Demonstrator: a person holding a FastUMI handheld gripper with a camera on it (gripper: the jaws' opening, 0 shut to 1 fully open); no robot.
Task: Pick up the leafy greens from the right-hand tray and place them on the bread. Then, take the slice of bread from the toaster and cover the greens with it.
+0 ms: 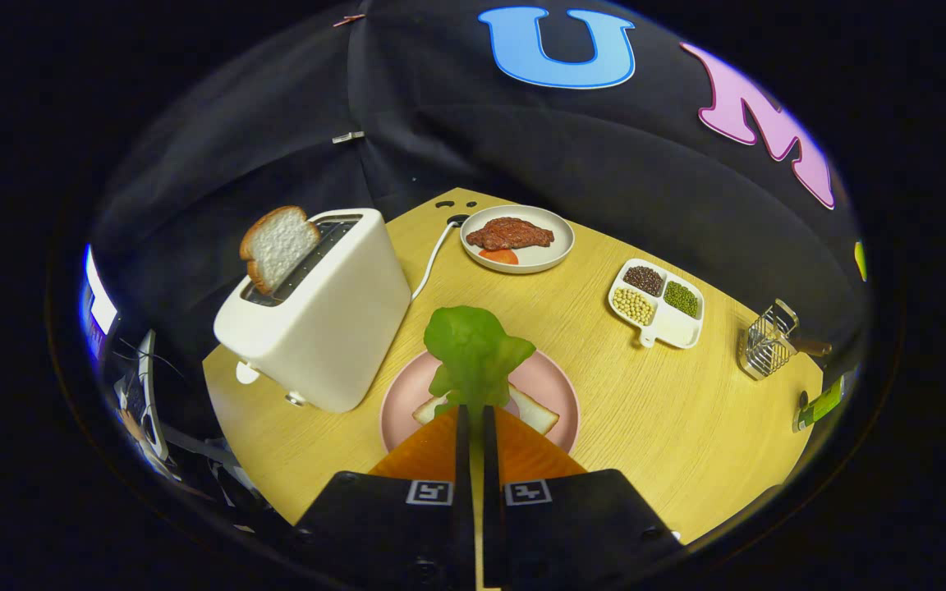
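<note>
- The gripper [473, 414] has its two orange fingers [428, 455] pinched nearly together on the stem of the leafy greens [473, 349], which stand up just ahead of the tips.
- The greens hang over the pink plate [551, 382]; whether they touch what lies on it I cannot tell.
- On the pink plate lies a slice of bread [534, 410], partly hidden behind the greens and the fingers.
- Just left of the pink plate stands the white toaster [325, 316], with a second bread slice [276, 246] sticking up tilted out of its slot.
- Beyond the pink plate sits a white plate of meat [522, 238].
- Right of the pink plate, well apart, is a divided dish of beans [658, 304], and farther right a wire holder [764, 341].
- All of it rests on a wooden table [670, 427].
</note>
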